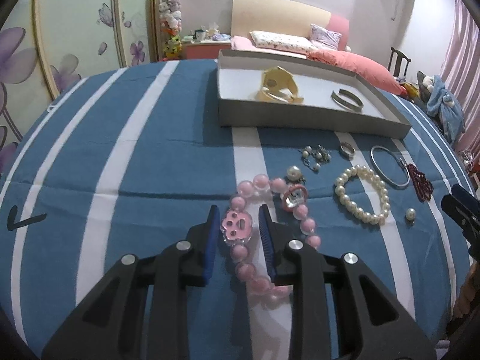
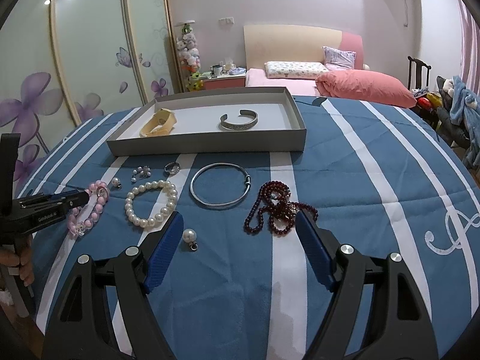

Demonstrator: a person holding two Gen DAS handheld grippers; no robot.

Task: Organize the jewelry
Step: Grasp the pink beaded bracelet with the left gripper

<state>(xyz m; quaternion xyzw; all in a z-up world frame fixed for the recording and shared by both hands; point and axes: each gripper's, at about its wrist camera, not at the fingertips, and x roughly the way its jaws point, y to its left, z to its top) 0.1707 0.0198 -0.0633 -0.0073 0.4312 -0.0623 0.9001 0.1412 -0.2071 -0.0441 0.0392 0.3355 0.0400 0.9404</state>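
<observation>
- Lying on a blue-and-white striped cloth (image 2: 345,180): pink bead bracelet (image 1: 240,253), pearl bracelet (image 2: 151,202), thin bangle (image 2: 220,186), dark red beads (image 2: 277,210), ring (image 2: 172,168), loose pearl (image 2: 189,235).
- Grey tray (image 2: 207,145) at the back: silver cuff (image 2: 239,121) and cream watch band (image 2: 159,126) inside.
- Left gripper (image 1: 238,213): jaws narrowly apart, straddling the pink bracelet's paw charm (image 1: 236,225); contact with the pads cannot be told.
- Right gripper (image 2: 240,222): jaws wide, holding nothing, loose pearl and red beads between its fingers.

Glossy pearl bracelet (image 2: 151,204), matt cloth bedspread (image 2: 345,174).
</observation>
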